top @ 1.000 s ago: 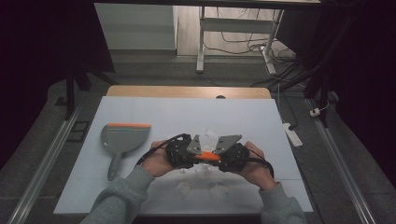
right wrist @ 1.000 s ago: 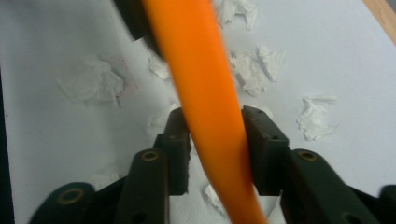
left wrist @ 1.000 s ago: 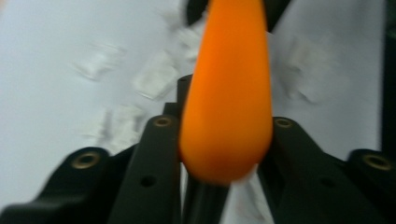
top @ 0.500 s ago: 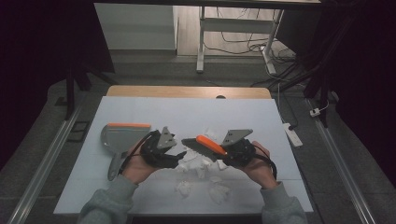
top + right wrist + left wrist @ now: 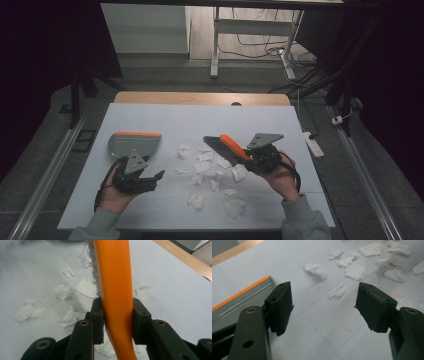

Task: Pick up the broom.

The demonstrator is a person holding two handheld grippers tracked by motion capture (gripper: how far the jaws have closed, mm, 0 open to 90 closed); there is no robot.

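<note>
My right tool (image 5: 239,154) pinches the one orange-handled brush (image 5: 226,146) above roughly a dozen paper scraps (image 5: 202,167) mid-tabletop (image 5: 280,125). My left tool (image 5: 152,177), jaws spread and empty, hovers beside the single dustpan (image 5: 131,143).

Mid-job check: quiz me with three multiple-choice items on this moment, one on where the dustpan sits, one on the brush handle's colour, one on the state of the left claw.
1. Where does the dustpan lie?
A. On the table's left part, just ahead of the left claw
B. On the floor, right of the table
C. Between the jaws of the right claw

2. What colour is the handle of the brush?
A. Blue
B. Orange
C. Green

3. How does the left claw stand?
A. Shut on a scrap of paper
B. Shut on the dustpan
C. Open, nothing between its jaws

Answers: 1 A, the high view shows it by the left hand. 2 B, the right gripper view shows an orange handle clamped. 3 C, the left gripper view shows bare table between the jaws.
</note>
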